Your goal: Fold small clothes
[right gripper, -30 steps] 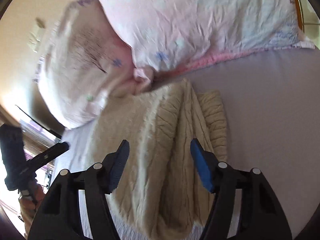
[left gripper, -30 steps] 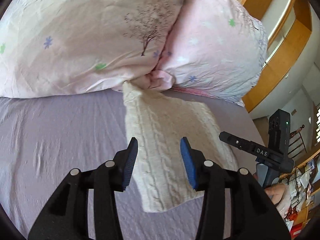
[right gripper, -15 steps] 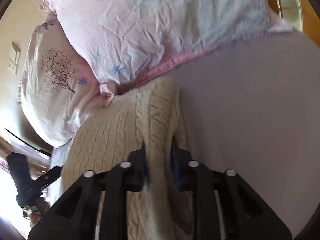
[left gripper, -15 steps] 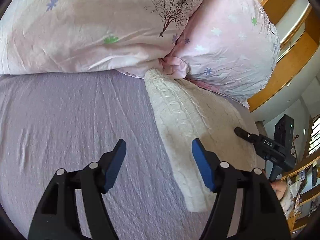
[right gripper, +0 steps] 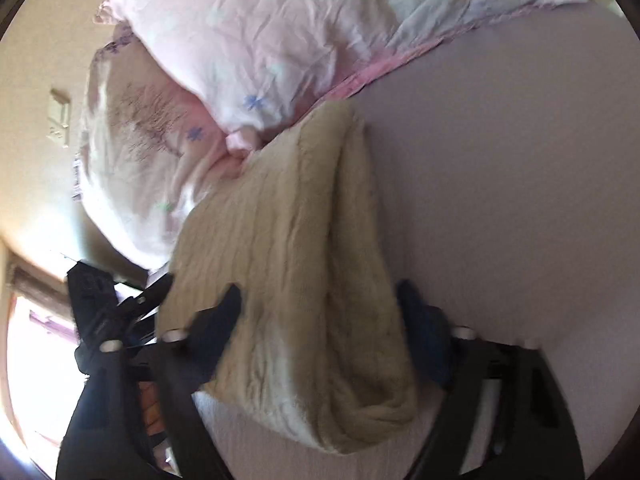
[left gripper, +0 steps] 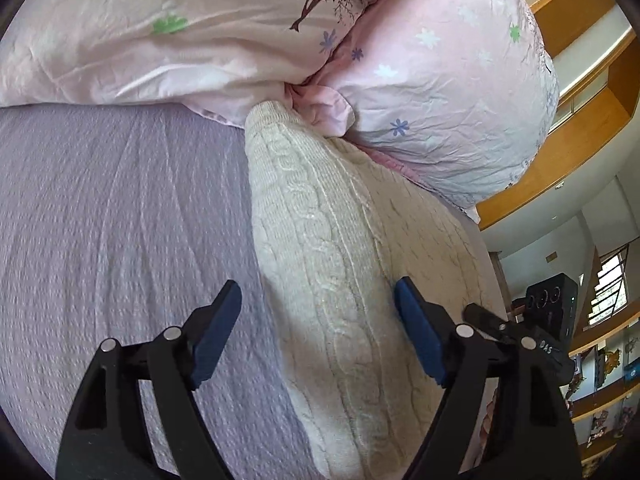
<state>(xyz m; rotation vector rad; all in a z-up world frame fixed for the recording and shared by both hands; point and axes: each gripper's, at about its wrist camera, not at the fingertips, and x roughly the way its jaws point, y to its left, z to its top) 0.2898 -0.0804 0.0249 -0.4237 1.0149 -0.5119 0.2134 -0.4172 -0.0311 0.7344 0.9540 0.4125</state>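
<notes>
**Folded cable-knit sweater on bed: items and positions**

1. Cream cable-knit sweater (left gripper: 344,280): the landmark. Folded into a long narrow bundle and lying on the bed. Its far end touches the pillows; its near end reaches toward both cameras. In the right wrist view (right gripper: 296,264) a lengthwise fold ridge shows, with the layers rolled together at the near corner; this view is motion-blurred, so the knit detail is unclear.

2. Lavender bedsheet (left gripper: 120,240): textured weave, under the sweater and stretching out on both sides of it.

3. Two pink pillows: one with a bare-tree print (left gripper: 192,28) beyond the sweater's far end, the other with small flower prints (left gripper: 448,92) beside it. Their corners meet just above the sweater's far tip.

4. Left tool (left gripper: 318,332): fingers spread wide with blue pads, holding nothing. It straddles the sweater's near portion, one finger (left gripper: 216,332) over the sheet beside the sweater, the other over the knit. Contact with the fabric cannot be confirmed.

5. Right tool (right gripper: 320,336): fingers spread wide, either side of the sweater's near end, gripping nothing. Its body also shows in the left wrist view (left gripper: 548,320), at the sweater's far side.

6. Wooden headboard frame (left gripper: 560,152): beyond the pillows from the sweater.
</notes>
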